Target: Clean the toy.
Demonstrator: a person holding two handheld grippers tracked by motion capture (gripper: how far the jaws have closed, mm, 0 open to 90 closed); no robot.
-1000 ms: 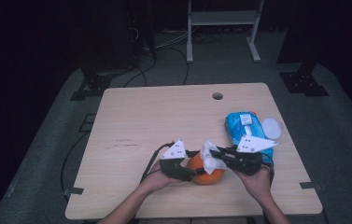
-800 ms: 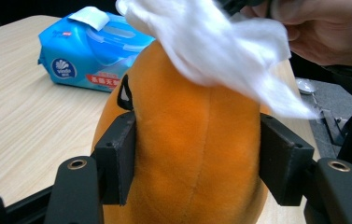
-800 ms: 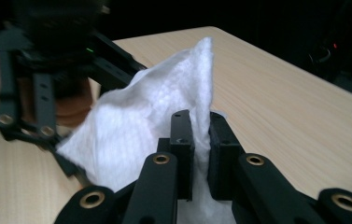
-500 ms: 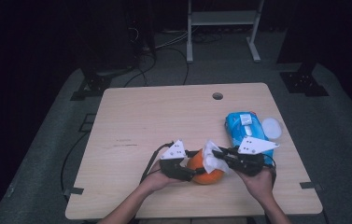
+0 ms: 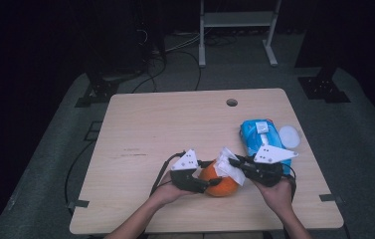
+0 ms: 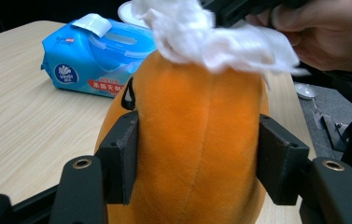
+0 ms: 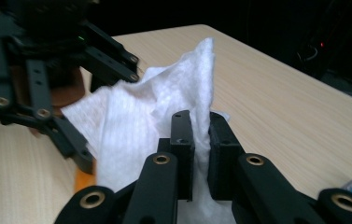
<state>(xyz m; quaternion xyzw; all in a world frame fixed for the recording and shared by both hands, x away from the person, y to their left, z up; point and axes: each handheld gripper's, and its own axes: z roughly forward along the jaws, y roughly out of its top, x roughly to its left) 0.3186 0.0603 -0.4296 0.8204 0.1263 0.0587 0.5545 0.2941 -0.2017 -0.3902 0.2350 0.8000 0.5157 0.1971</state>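
From the high view, the wooden table (image 5: pixel 150 129) carries the work at its near edge. The left gripper (image 5: pixel 206 184) and the right gripper (image 5: pixel 232 162) meet over an orange plush toy (image 5: pixel 220 185), which sits on the table between the two hands. A white wipe (image 5: pixel 227 167) lies draped over the top of the toy. Just behind the right gripper lies a blue pack of wipes (image 5: pixel 257 135), its flap open, with a round white lid (image 5: pixel 289 135) beside it at the table's right side. A small round hole (image 5: pixel 232 102) marks the far part of the table.

In the left gripper view, the left gripper (image 6: pixel 198 168) clasps the orange plush toy (image 6: pixel 197 140): both pads press into the soft flanks, and the jaws have just been closing a little further on it. The white wipe (image 6: pixel 211 39) rests on the toy's upper end, with the other hand (image 6: pixel 323 35) close behind it. The blue pack of wipes (image 6: pixel 94 58) lies on the table further off (its label faces this camera).

In the right gripper view, the right gripper (image 7: pixel 200 140) is clenched on the white wipe (image 7: pixel 141 121), a fold of it pinched between the two pads and the rest spreading upward and to the left. The left gripper's black linkage (image 7: pixel 47 93) stands beyond the wipe.
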